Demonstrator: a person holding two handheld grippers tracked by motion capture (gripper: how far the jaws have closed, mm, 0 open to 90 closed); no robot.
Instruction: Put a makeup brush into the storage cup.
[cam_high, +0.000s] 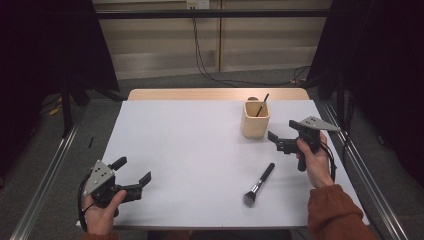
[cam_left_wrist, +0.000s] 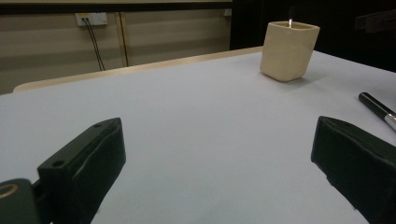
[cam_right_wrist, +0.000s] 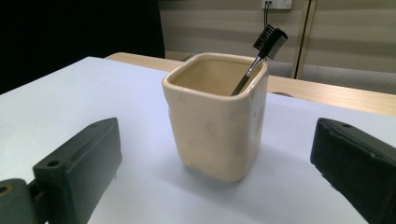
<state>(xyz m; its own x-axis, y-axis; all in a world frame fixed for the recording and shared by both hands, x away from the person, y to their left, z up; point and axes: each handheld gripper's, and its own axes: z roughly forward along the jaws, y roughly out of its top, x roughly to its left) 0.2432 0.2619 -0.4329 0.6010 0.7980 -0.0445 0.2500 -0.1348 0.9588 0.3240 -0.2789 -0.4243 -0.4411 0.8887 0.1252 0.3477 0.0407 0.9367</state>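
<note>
From the high view, I have my right gripper (cam_high: 274, 141) hanging just beside the cream cup (cam_high: 255, 120), jaws spread wide and empty. A small brush (cam_high: 262, 105) leans in the cup already, so I judge the job is loading brushes into it. The big makeup brush (cam_high: 259, 184) lies flat on the white table (cam_high: 190, 150), near my right hand and well apart from the cup, handle pointing toward it; that one looks like the next thing to fetch. My left gripper (cam_high: 134, 174) rests low at the near left corner, jaws spread, holding nothing, out of the way.

In the left gripper view, both jaws stand wide over bare table. The cup (cam_left_wrist: 289, 51) sits far off, and the big brush's handle (cam_left_wrist: 376, 106) pokes in at the right edge.

In the right gripper view, the cup (cam_right_wrist: 219, 116) stands upright between my open jaws but untouched, the small brush (cam_right_wrist: 261, 51) tilted against its far corner.

The tabletop is smooth and matt white with a wooden strip at the far edge. Beyond it are a pale wall, dangling cables and dark curtains on both sides.
</note>
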